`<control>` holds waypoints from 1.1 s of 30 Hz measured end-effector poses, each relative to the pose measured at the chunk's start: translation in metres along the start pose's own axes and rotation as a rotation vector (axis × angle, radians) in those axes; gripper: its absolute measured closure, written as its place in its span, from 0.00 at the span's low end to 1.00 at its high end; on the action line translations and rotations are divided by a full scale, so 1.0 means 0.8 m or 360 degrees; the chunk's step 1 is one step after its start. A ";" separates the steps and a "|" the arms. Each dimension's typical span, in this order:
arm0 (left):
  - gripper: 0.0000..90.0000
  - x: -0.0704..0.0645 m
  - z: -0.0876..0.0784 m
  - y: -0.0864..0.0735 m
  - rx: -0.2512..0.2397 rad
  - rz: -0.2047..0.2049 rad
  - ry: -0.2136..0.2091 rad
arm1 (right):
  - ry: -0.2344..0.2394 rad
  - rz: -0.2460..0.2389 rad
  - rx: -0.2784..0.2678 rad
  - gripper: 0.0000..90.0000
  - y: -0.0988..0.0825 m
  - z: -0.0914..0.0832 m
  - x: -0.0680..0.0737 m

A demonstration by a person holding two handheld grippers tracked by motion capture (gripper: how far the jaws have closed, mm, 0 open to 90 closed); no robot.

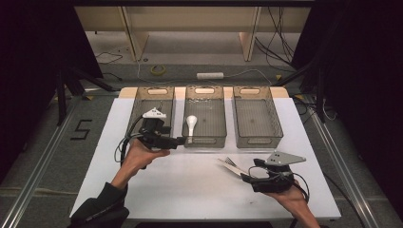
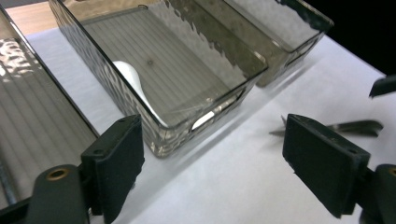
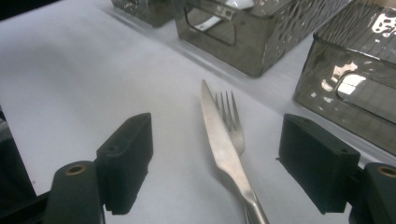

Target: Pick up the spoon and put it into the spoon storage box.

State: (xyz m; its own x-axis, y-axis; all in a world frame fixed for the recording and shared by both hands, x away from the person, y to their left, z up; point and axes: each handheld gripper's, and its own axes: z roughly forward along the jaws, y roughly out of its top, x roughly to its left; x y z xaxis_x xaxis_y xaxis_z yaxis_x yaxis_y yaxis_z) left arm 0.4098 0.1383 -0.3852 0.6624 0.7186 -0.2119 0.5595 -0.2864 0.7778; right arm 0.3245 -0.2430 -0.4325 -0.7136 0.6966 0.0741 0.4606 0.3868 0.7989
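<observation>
A white spoon (image 1: pixel 191 124) (image 2: pixel 130 77) lies in the middle one of three smoky clear bins (image 1: pixel 204 88). My left gripper (image 1: pixel 183 140) (image 2: pixel 215 154) hovers at that bin's front left corner, open, with nothing between its jaws. A steel knife (image 1: pixel 231 165) (image 3: pixel 222 144) lies across a fork (image 3: pixel 231 116) on the white table at the front right. My right gripper (image 1: pixel 244 176) (image 3: pixel 219 140) is open, its jaws standing wide on either side of the knife and fork without touching them. The fork's tines (image 2: pixel 355 126) also show at the right of the left gripper view.
The left bin (image 1: pixel 151 91) and right bin (image 1: pixel 252 88) flank the middle one along the table's back edge. On the floor beyond the table lie a tape roll (image 1: pixel 158 70), a white power strip (image 1: pixel 210 75) and cables.
</observation>
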 end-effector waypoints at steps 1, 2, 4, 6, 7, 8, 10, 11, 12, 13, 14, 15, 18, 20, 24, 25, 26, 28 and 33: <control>0.21 -0.001 -0.003 -0.004 -0.0013 0.0006 0.0004 | -0.0001 -0.0006 0.0012 0.30 0.000 0.000 0.000; 0.21 -0.002 -0.007 -0.008 -0.0027 0.0018 0.0009 | -0.0006 -0.0006 0.0026 0.30 0.000 0.001 -0.001; 0.21 -0.004 -0.013 -0.017 -0.0058 0.0003 0.0003 | -0.0007 -0.0015 0.0063 0.30 0.000 0.002 -0.003; 0.21 -0.006 -0.015 -0.022 -0.0067 0.0002 -0.0003 | -0.0012 -0.0028 0.0106 0.30 0.001 0.003 -0.004; 0.21 -0.008 -0.017 -0.031 -0.0080 0.0012 0.0000 | -0.0016 -0.0029 0.0123 0.30 0.001 0.004 -0.005; 0.21 -0.009 -0.018 -0.035 -0.0082 0.0015 -0.0003 | -0.0023 -0.0033 0.0138 0.30 0.001 0.004 -0.006; 0.21 -0.010 -0.020 -0.042 -0.0107 0.0015 -0.0001 | -0.0043 -0.0041 0.0160 0.30 0.002 0.005 -0.008; 0.21 -0.010 -0.021 -0.045 -0.0118 0.0012 -0.0010 | -0.0051 -0.0038 0.0168 0.30 0.002 0.005 -0.009; 0.20 -0.010 -0.021 -0.045 -0.0118 0.0012 -0.0010 | -0.0052 -0.0036 0.0178 0.30 0.003 0.006 -0.011; 0.19 -0.010 -0.023 -0.051 -0.0133 -0.0012 -0.0039 | -0.0051 -0.0033 0.0190 0.30 0.003 0.006 -0.013; 0.19 -0.010 -0.023 -0.054 -0.0126 -0.0011 -0.0037 | -0.0056 -0.0033 0.0201 0.30 0.004 0.007 -0.014; 0.19 -0.011 -0.024 -0.057 -0.0126 -0.0011 -0.0026 | -0.0065 -0.0040 0.0218 0.30 0.004 0.008 -0.016; 0.18 -0.011 -0.028 -0.067 -0.0135 0.0000 -0.0026 | -0.0076 -0.0052 0.0262 0.30 0.004 0.009 -0.019; 0.18 -0.011 -0.032 -0.074 -0.0161 0.0017 -0.0020 | -0.0070 -0.0060 0.0297 0.30 0.004 0.010 -0.021; 0.18 -0.012 -0.038 -0.082 -0.0191 0.0048 0.0009 | -0.0072 -0.0092 0.0376 0.30 0.006 0.014 -0.023; 0.18 -0.012 -0.040 -0.083 -0.0196 0.0052 0.0016 | -0.0071 -0.0095 0.0397 0.30 0.007 0.015 -0.023; 0.18 -0.012 -0.041 -0.084 -0.0198 0.0060 0.0015 | -0.0068 -0.0109 0.0424 0.30 0.007 0.016 -0.024; 0.18 -0.014 -0.044 -0.088 -0.0215 0.0065 0.0026 | -0.0073 -0.0118 0.0459 0.30 0.008 0.017 -0.025; 0.18 -0.014 -0.048 -0.092 -0.0230 0.0057 0.0044 | -0.0061 -0.0135 0.0543 0.32 0.010 0.022 -0.029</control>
State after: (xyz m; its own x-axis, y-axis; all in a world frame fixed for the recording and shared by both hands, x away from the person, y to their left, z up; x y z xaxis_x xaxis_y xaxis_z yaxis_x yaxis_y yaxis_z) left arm 0.3420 0.1758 -0.4172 0.6654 0.7274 -0.1678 0.4570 -0.2191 0.8621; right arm 0.3537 -0.2456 -0.4382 -0.7396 0.6730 -0.0113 0.5550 0.6193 0.5554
